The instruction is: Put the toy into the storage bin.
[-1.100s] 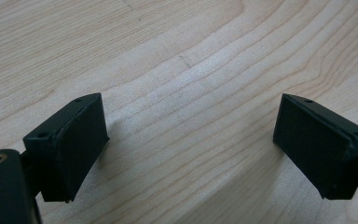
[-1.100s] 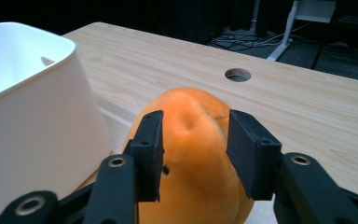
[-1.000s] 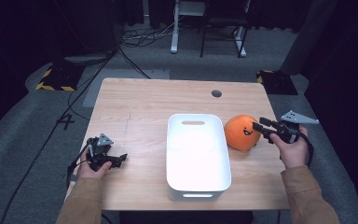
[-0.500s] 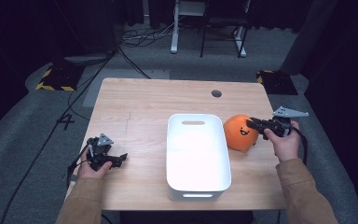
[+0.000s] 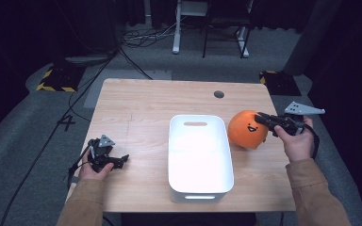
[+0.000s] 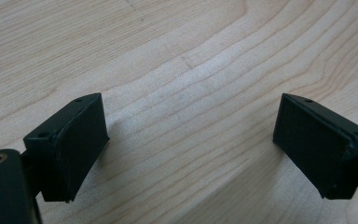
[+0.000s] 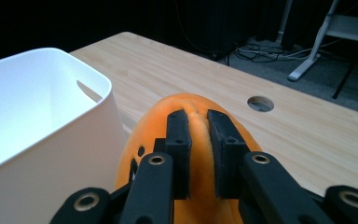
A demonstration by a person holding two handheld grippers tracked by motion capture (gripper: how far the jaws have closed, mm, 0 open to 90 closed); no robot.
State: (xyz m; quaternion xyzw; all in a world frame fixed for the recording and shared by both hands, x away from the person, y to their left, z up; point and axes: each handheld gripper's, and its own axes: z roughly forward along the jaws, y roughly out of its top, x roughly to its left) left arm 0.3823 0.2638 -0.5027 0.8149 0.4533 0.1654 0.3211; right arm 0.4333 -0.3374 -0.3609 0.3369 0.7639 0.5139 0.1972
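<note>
Tongs first: from the high view we see our right gripper [image 5: 264, 118] pinching the orange plush [image 5: 247, 129] at the white bin's [image 5: 200, 188] three o'clock. Left gripper [image 6: 191, 144] gapes over bare wooden table [image 6: 177, 60]. Right gripper view — soft fabric bunches between the jaws; we judge it light, squashy — take a fold.

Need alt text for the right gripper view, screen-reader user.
The right tongs pinch a fold of a soft orange toy between their black jaws, which have just been closing. A white bin stands close on the left, on a light wooden table with a round cable hole.
</note>
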